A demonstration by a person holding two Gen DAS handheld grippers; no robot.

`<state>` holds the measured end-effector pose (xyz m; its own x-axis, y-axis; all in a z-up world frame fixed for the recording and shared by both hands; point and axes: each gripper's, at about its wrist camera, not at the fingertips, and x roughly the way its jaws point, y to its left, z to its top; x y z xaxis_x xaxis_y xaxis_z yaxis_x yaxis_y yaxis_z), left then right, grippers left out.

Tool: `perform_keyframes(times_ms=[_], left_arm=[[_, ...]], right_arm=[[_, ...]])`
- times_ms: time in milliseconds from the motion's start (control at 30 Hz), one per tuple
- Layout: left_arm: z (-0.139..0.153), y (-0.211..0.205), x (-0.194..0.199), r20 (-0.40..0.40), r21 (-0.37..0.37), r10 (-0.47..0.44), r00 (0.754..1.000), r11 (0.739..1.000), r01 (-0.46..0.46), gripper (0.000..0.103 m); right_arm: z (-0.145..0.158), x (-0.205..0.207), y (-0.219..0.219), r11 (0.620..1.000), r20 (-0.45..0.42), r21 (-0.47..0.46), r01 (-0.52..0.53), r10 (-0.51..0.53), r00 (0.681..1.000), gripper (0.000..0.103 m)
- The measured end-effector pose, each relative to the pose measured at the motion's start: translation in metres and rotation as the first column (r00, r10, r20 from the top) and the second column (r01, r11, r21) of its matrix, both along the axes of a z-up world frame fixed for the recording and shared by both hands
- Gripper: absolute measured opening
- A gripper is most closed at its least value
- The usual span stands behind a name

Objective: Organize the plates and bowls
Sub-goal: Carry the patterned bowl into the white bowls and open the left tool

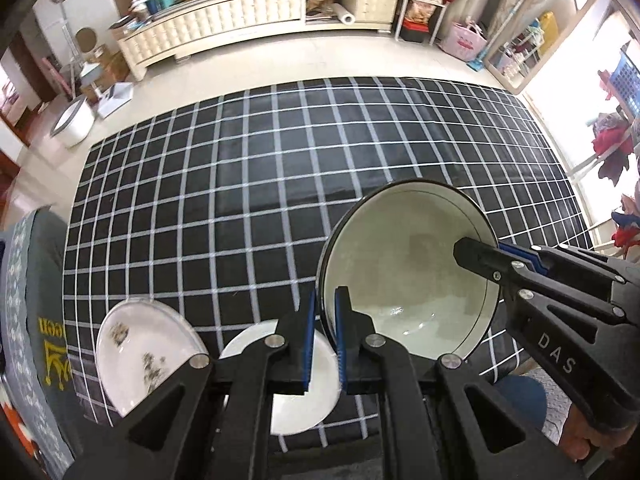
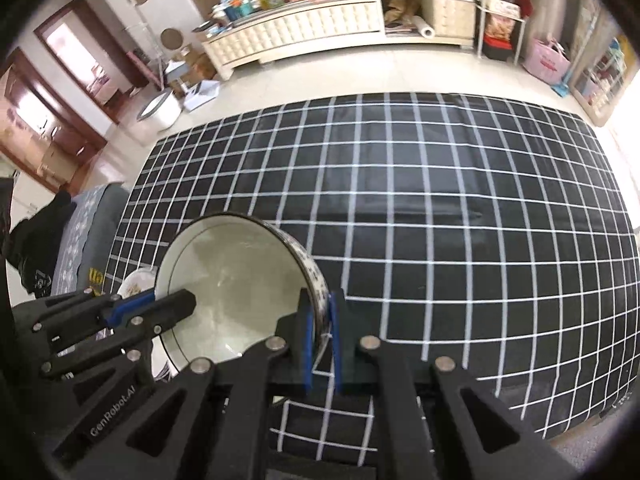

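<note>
A large white bowl [image 1: 408, 276] with a dark rim and patterned outside is held by both grippers above the checked cloth; it also shows in the right wrist view [image 2: 236, 284]. My left gripper [image 1: 325, 312] is shut on its left rim. My right gripper [image 2: 320, 316] is shut on its right rim and shows in the left wrist view [image 1: 480, 254]. Below the left gripper lie a plain white plate [image 1: 316, 364] and, further left, a white plate with a dark flower print [image 1: 140, 348], both on the cloth.
The table carries a black cloth with a white grid [image 1: 280, 184]. A grey cushioned seat [image 1: 36, 328] stands at its left end. A cream cabinet [image 1: 248, 20], shelves and a pink basket [image 1: 464, 40] stand beyond on the floor.
</note>
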<state>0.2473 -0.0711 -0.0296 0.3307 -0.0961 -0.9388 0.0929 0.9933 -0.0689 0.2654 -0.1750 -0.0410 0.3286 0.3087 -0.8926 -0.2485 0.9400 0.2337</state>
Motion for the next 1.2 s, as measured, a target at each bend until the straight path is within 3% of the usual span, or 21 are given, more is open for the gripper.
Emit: perform_keyframes(times_ms=[467,1200], left_arm=[[-0.042,0.063,-0.048,-0.056,0.009,0.079,0.995,0.997,-0.078,0.008],[-0.086,0.081,-0.066,-0.085,0.025,0.083,0.993,0.996,-0.081,0.008]], right_arm=[[-0.044,-0.025,0.077,0.996,-0.081,-0.038,-0.086,0.083,0.993,0.01],[-0.08,-0.04,0.099,0.987,-0.128,-0.1,-0.129,0.116,0.985,0.01]])
